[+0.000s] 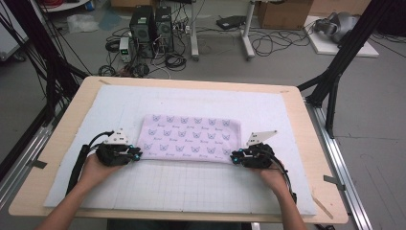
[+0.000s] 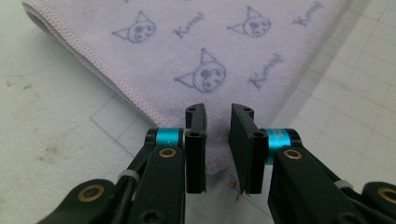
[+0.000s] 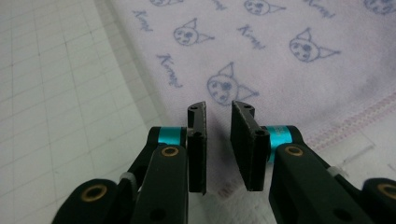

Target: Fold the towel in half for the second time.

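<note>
White gridded padding covers the wooden tabletop (image 1: 57,139), where the folded lilac cat-print towel (image 1: 191,136) lies mid-tabletop, the left tool (image 1: 136,155) and right tool (image 1: 235,157) slightly apart at its near corners, likely needing to pinch next.

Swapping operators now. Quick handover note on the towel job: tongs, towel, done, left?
Left tongs: open a narrow gap, at the towel's near left corner, no cloth pinched.
Right tongs: same narrow gap, at the near right corner, holding nothing.
Towel: folded to a flat rectangle, mid-mat, long edge toward the person.
Done: at least one fold looks made; both near corners free of the tongs.
Left: probably another fold, or smoothing. Regrip corners if so.
</note>
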`<move>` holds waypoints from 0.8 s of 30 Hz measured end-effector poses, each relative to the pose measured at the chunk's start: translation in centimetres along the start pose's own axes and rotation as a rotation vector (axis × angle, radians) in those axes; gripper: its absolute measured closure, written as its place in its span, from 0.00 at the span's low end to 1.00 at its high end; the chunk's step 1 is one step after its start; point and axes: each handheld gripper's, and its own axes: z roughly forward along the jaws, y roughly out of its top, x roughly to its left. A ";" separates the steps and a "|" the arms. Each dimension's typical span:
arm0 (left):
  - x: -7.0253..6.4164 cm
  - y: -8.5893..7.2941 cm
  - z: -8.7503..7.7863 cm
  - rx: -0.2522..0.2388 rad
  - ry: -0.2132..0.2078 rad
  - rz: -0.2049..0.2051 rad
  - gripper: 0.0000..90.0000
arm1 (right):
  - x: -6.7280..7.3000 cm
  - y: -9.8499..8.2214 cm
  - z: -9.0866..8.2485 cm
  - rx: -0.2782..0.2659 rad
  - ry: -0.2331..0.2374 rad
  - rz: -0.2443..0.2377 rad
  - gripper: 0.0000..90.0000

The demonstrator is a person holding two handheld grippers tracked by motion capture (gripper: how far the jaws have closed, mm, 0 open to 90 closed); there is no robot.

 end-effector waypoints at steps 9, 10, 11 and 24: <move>0.1 -0.3 -0.9 -0.089 0.009 -0.061 0.68 | 0.3 0.2 -0.7 -0.075 -0.021 0.008 0.73; 0.2 -0.4 -1.1 -0.110 0.006 -0.075 0.67 | 0.3 0.2 -0.8 -0.090 -0.018 0.017 0.72; 0.1 -0.4 -1.3 -0.127 0.004 -0.085 0.66 | 0.3 0.2 -0.9 -0.100 -0.021 0.020 0.70; -1.1 -0.3 -3.0 -0.201 0.031 -0.105 0.47 | 1.3 0.6 -1.5 -0.159 -0.092 0.049 0.39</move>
